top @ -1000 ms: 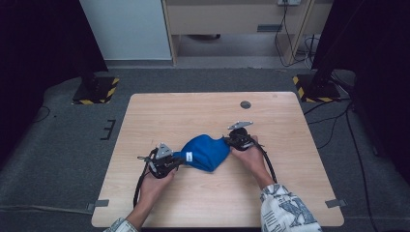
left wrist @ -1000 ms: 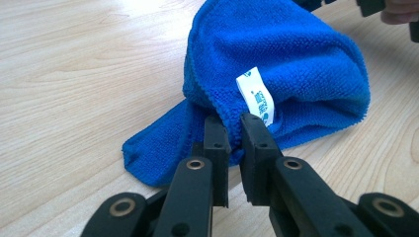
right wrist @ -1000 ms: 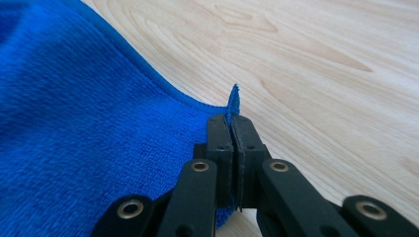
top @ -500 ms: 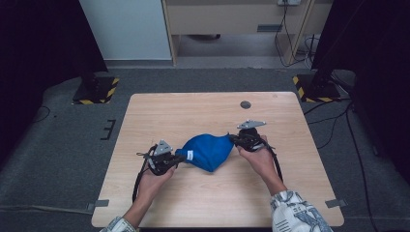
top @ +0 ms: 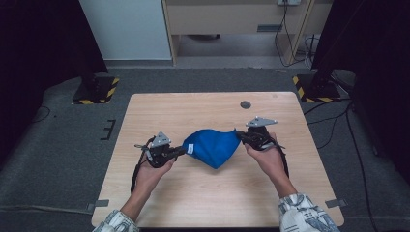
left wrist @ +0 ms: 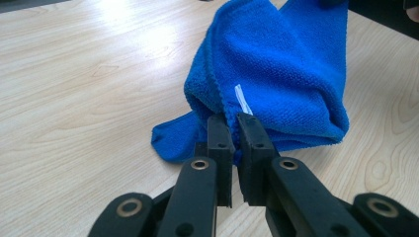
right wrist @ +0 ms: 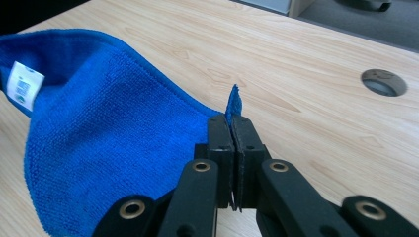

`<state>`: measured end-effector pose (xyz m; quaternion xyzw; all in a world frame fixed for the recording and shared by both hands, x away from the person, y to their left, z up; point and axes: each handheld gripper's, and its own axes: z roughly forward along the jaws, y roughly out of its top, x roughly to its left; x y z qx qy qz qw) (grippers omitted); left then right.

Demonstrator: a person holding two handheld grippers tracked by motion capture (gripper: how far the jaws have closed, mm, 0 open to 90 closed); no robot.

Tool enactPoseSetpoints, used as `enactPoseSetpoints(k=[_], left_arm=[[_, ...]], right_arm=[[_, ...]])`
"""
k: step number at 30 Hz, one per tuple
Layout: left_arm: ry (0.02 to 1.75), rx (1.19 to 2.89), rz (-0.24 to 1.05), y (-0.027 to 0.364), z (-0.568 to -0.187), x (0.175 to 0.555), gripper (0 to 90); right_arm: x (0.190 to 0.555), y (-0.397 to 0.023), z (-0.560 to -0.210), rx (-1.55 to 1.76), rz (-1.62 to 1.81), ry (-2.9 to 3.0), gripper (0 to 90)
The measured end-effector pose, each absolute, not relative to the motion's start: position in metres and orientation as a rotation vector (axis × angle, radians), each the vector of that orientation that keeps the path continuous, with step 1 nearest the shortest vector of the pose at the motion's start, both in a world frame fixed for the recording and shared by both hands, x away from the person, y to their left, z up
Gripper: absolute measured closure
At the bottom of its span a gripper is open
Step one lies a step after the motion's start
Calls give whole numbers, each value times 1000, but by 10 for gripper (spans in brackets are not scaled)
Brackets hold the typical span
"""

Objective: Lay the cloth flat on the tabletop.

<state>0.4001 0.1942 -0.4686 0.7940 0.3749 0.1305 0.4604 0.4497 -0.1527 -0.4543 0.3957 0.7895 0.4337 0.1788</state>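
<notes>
A blue cloth point(top: 212, 146) hangs between my two grippers over the middle of the wooden table point(top: 193, 111), sagging in the centre. My left gripper point(top: 183, 150) is shut on its left end, where a white label shows. Close up, the left gripper point(left wrist: 234, 122) pinches a bunched fold of the blue cloth point(left wrist: 281, 74) with its label. My right gripper point(top: 238, 135) is shut on the cloth's right corner. In the right gripper view the right gripper point(right wrist: 231, 121) clamps a thin edge of the blue cloth point(right wrist: 99, 143), a small tip sticking up above the pads.
A round grommet hole point(top: 245, 104) sits near the table's far edge, also seen as a grommet hole point(right wrist: 384, 82). Black stands with yellow-striped bases point(top: 94, 91) flank the table on the grey floor. A cabinet point(top: 232, 19) stands behind.
Both grippers have risen and moved apart, the right one farther to the right. The cloth has lifted off the table and stretched wider between them.
</notes>
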Motion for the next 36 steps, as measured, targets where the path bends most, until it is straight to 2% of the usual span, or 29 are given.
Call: enactPoseSetpoints(k=[19, 36], left_arm=[[939, 1923, 289, 194, -467, 410, 858], [898, 1899, 307, 188, -444, 407, 858]], right_arm=[[449, -172, -449, 1158, 1231, 2204, 886], [440, -179, -430, 1126, 1282, 2177, 886]])
